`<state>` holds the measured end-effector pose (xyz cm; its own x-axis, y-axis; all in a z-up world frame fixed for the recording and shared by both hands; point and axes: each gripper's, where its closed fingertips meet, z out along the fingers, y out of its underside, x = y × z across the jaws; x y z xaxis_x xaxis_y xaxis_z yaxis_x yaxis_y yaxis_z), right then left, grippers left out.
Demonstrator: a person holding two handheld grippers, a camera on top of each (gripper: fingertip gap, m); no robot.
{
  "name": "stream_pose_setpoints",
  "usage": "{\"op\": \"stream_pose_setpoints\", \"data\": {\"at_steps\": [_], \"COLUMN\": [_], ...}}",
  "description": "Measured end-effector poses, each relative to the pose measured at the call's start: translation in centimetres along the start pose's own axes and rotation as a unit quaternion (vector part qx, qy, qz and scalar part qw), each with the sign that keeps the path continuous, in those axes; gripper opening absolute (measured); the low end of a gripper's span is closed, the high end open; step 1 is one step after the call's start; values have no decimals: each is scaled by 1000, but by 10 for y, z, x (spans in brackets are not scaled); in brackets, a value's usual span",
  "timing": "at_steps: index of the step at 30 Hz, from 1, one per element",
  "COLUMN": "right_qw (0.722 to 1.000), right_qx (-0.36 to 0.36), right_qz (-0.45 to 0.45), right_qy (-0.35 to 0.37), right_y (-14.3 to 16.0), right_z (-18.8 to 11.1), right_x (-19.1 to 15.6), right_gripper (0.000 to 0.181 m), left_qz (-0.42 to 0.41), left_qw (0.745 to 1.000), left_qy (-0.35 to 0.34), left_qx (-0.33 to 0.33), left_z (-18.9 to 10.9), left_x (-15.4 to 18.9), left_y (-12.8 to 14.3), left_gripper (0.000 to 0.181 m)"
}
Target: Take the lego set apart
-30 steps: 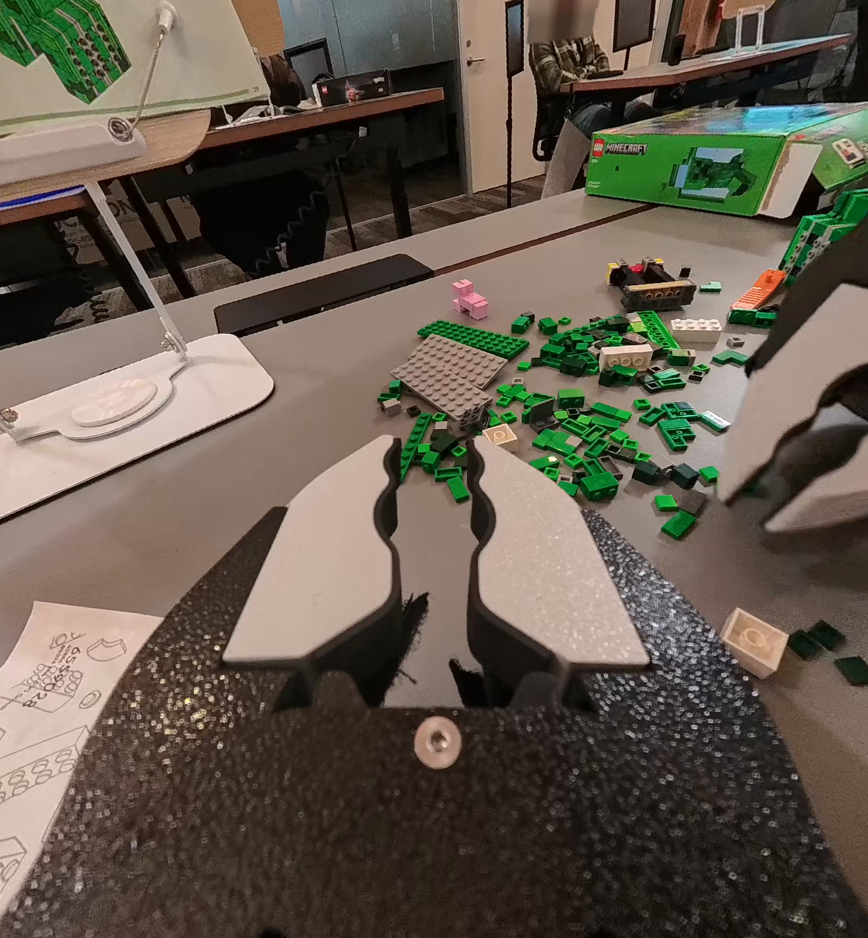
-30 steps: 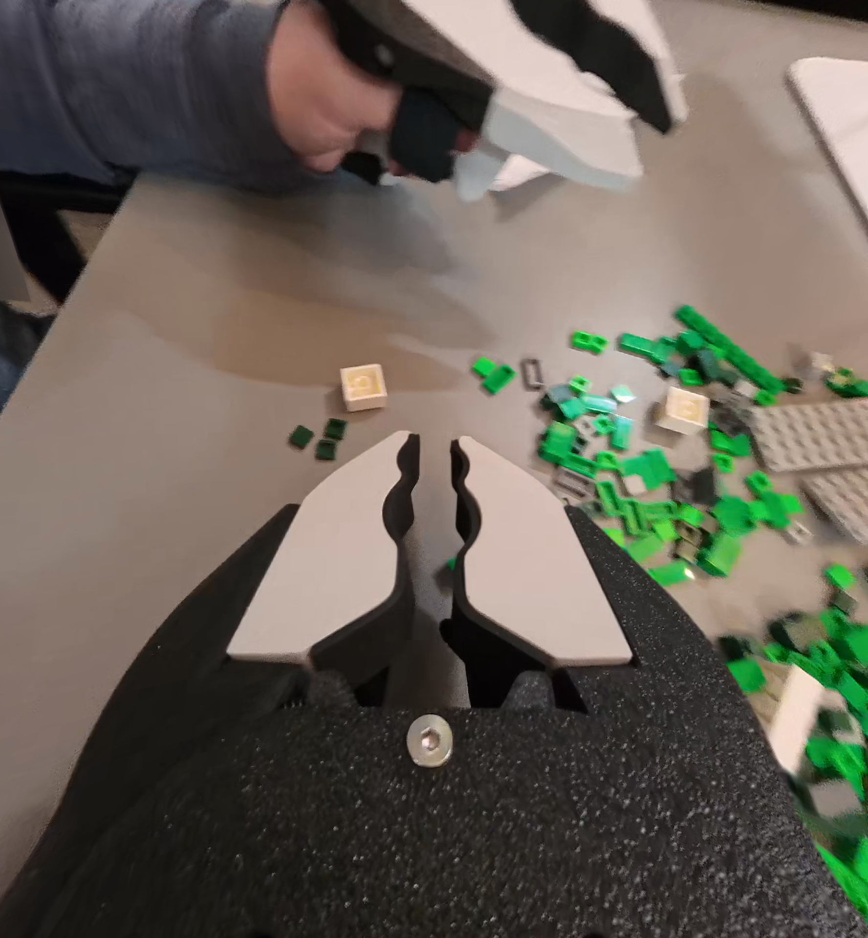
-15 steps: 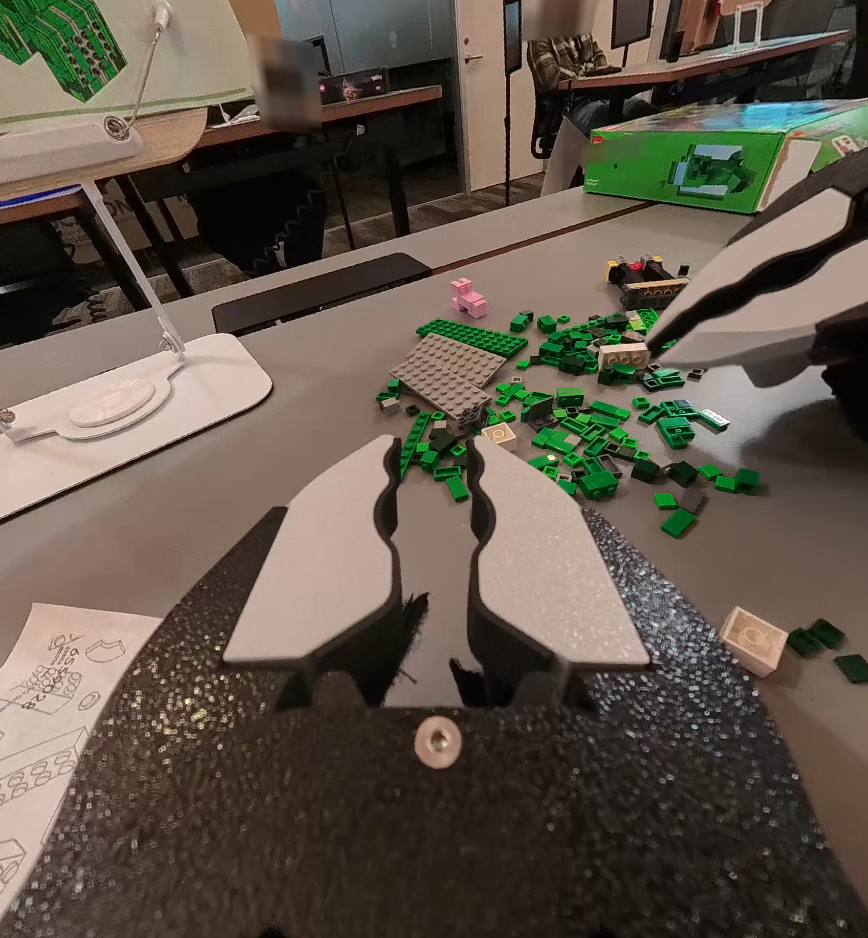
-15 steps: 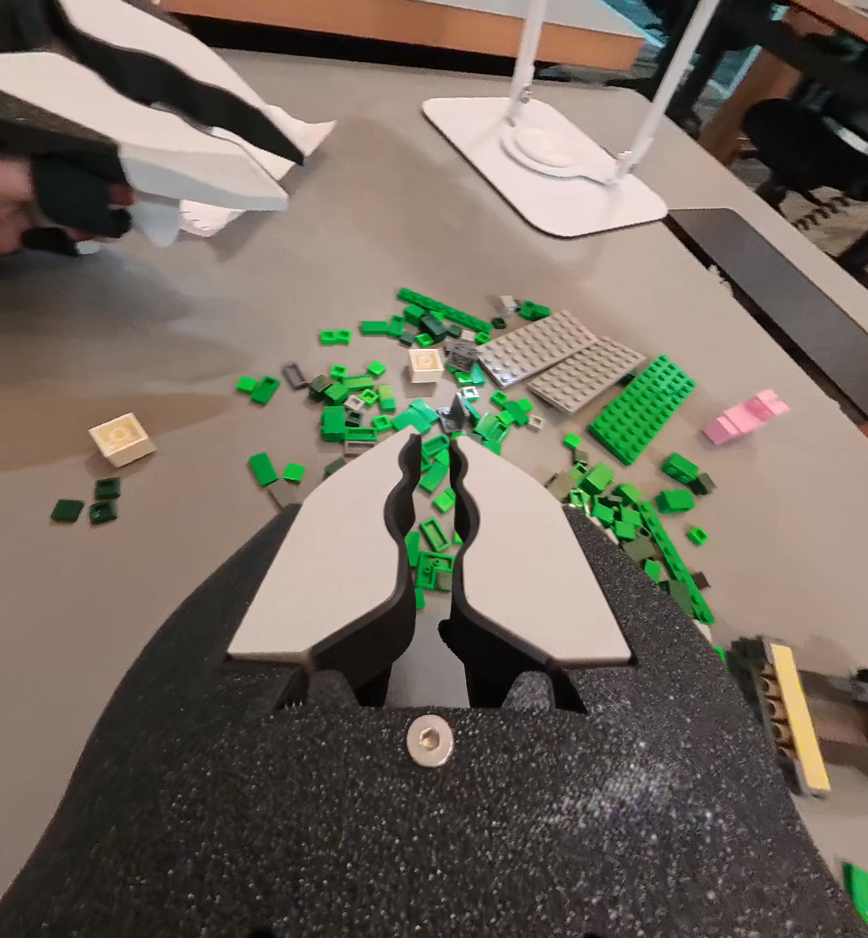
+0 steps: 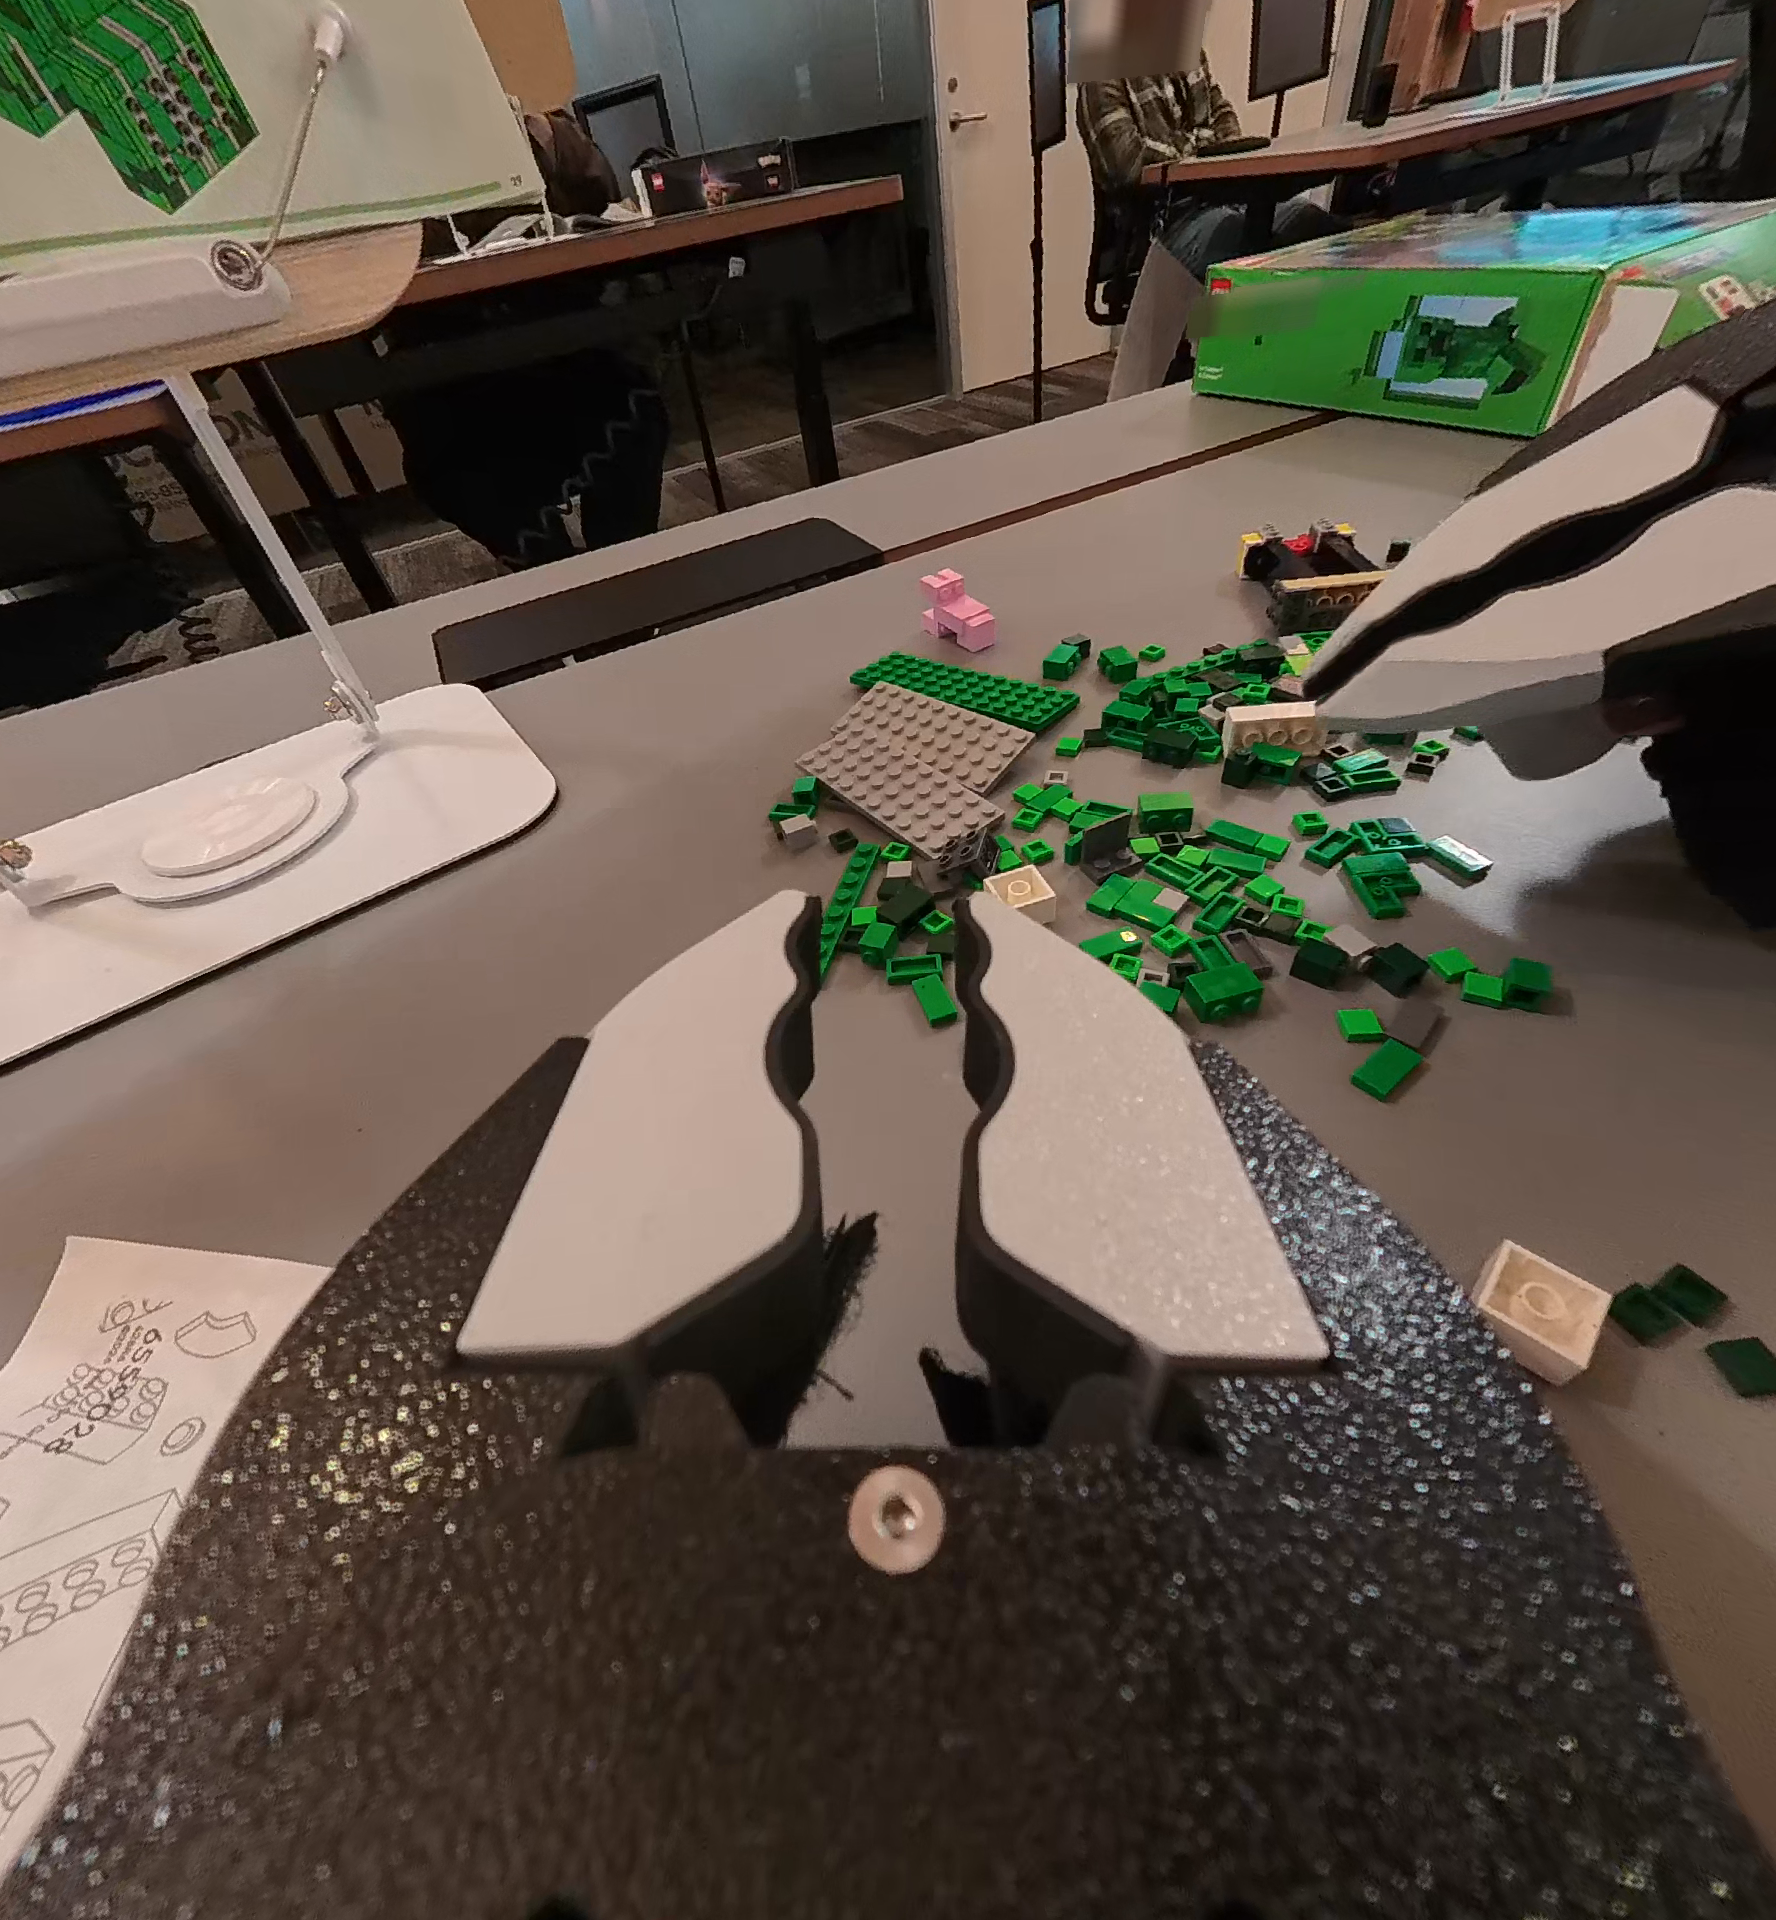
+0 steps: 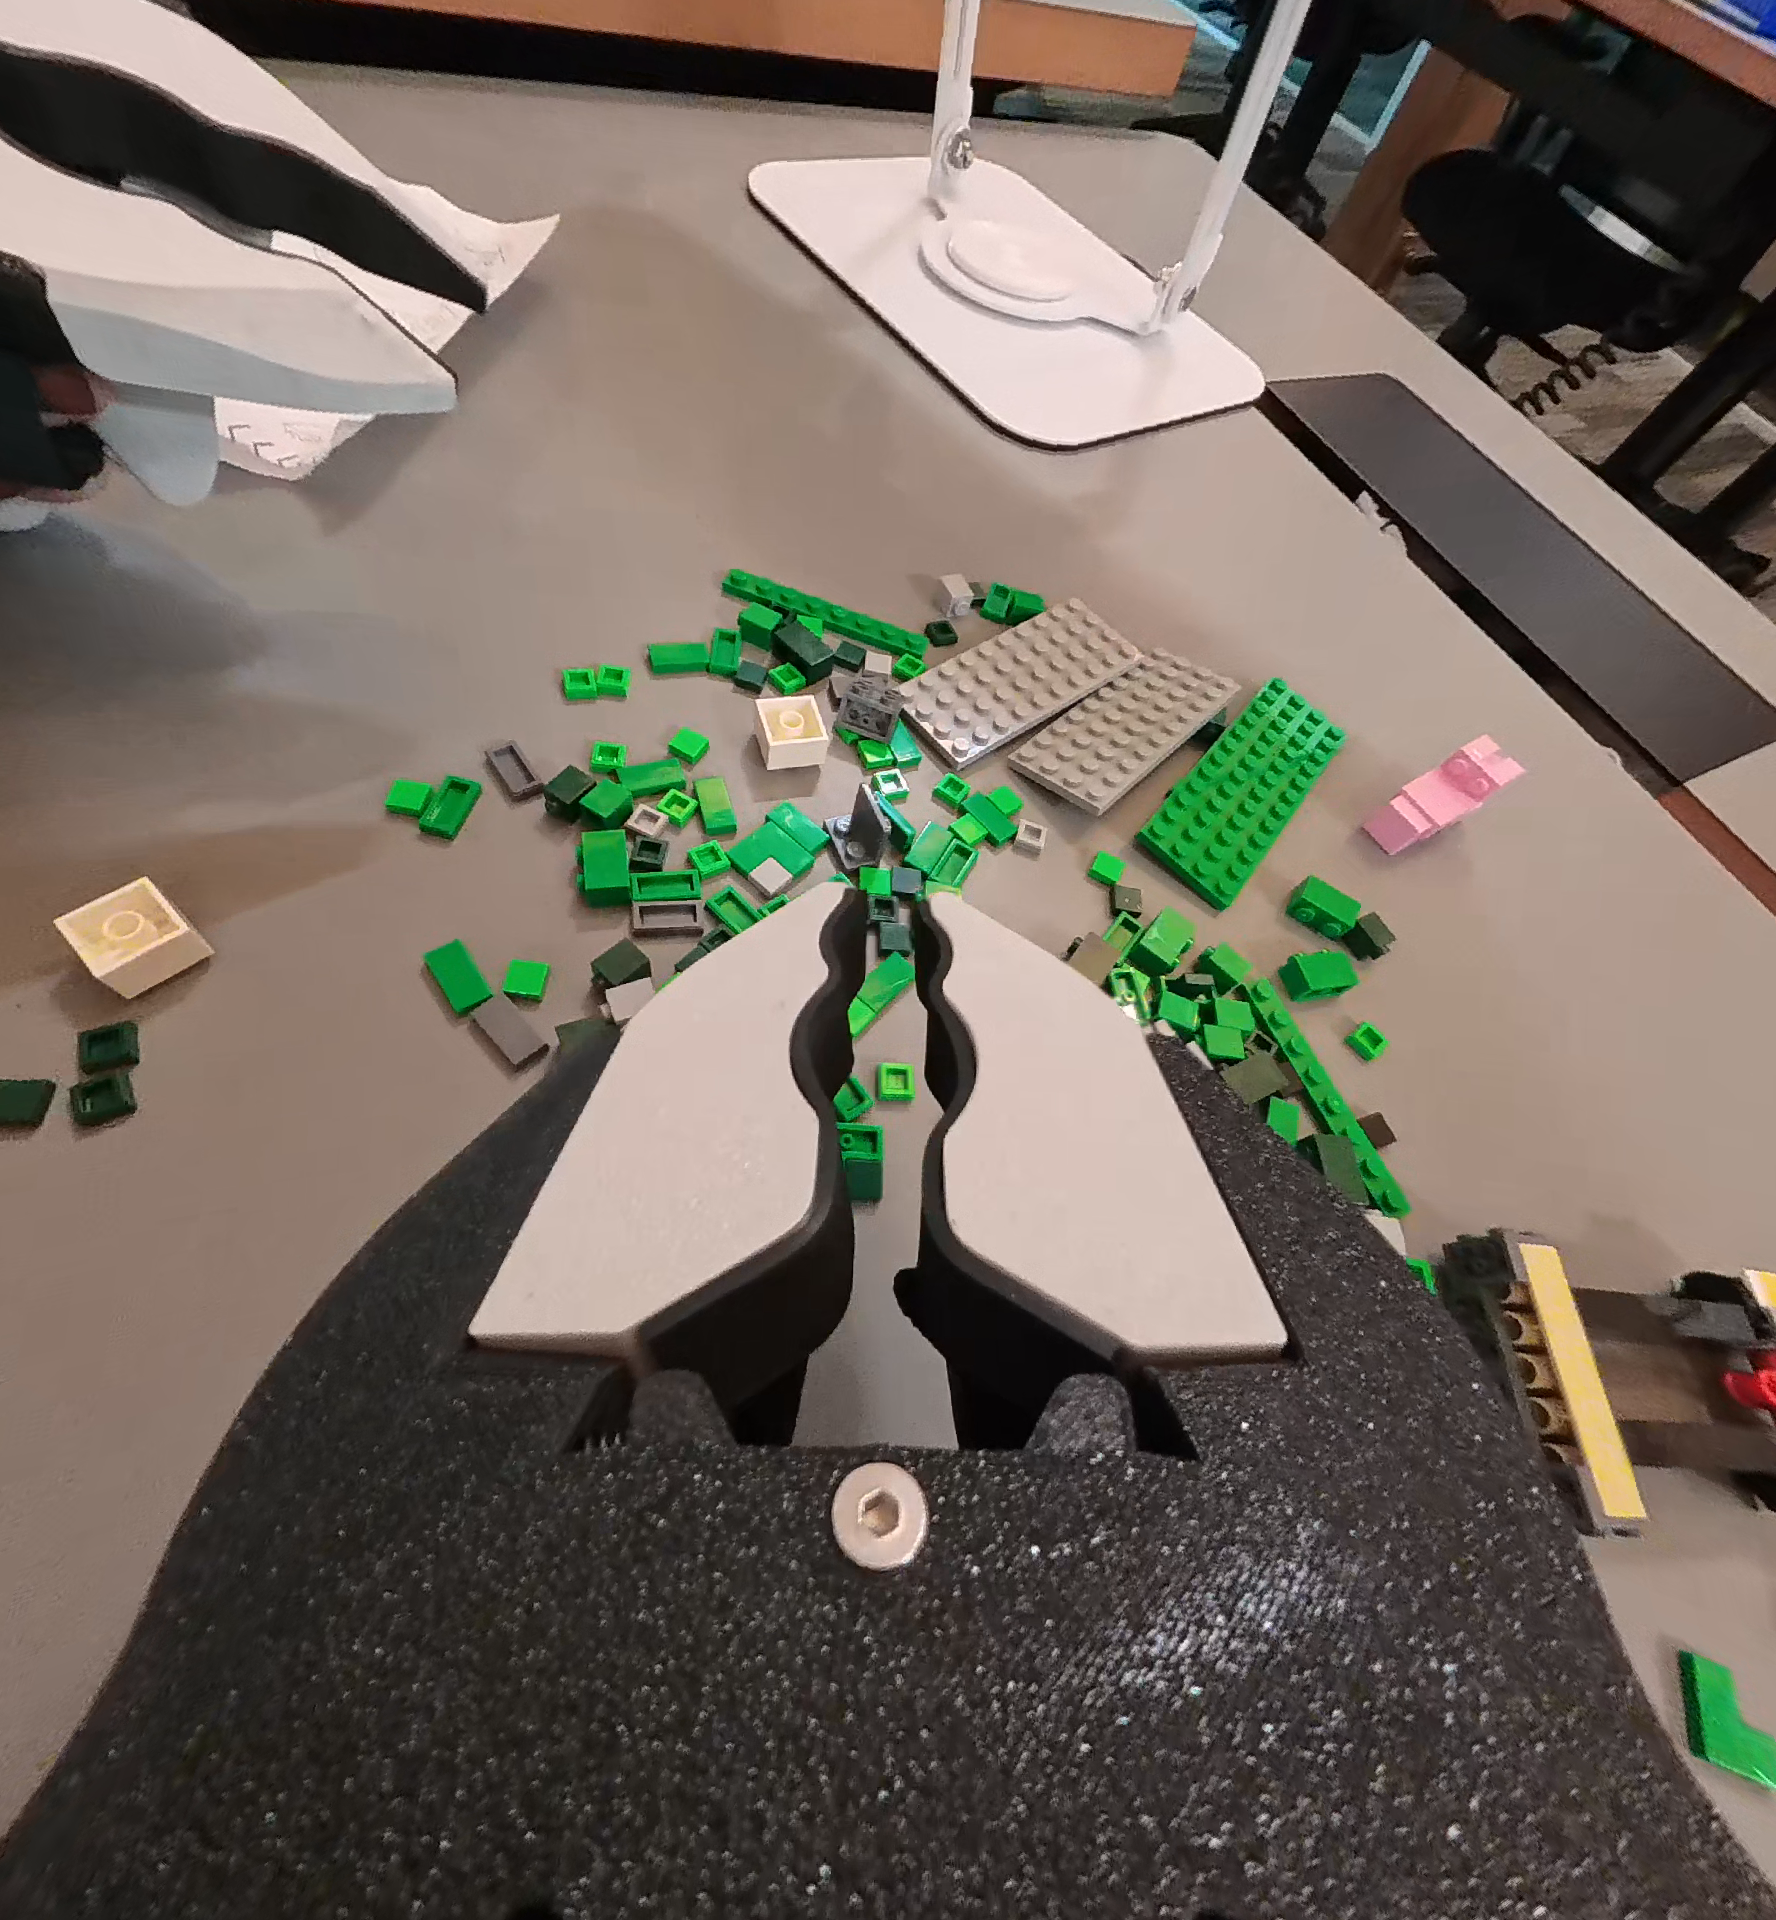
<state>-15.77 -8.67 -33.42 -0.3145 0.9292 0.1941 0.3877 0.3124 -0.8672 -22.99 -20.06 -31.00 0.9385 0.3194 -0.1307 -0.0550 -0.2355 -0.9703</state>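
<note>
Two grey plates (image 6: 1071,707), one pink pig (image 6: 1443,792)

You have swung your right claw (image 5: 1325,681) up from the bare worktop (image 6: 240,1299) by the three dark green tiles (image 6: 63,1075) and over the pile of green pieces (image 6: 759,831), its tips now above the white brick (image 5: 1268,722).

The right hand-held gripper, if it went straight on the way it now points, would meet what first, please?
Most likely the scattered green pieces under the right hand-held gripper, then the upright grey bracket just beyond; depth is unclear.
</note>
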Motion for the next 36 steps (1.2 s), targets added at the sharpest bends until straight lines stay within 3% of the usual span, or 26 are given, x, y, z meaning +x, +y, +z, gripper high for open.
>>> {"op": "stream_pose_setpoints", "data": {"at_steps": [20,28,36], "right_qw": [1000,998,985], "right_qx": [-8,-20,-61], "right_qz": [-18,-11,-38], "right_qy": [8,-53,-158], "right_y": [0,8,23], "right_z": [-4,-19,-17], "right_x": [2,-1,-38], "right_gripper": [7,9,10], "left_qz": [2,4,7], "left_qw": [1000,1000,1000], "left_qy": [1,2,5], "left_qx": [-2,-2,-5], "left_z": [0,0,1], "left_x": [1,1,2], "left_y": [0,0,1], "left_gripper": [24,24,24]}}
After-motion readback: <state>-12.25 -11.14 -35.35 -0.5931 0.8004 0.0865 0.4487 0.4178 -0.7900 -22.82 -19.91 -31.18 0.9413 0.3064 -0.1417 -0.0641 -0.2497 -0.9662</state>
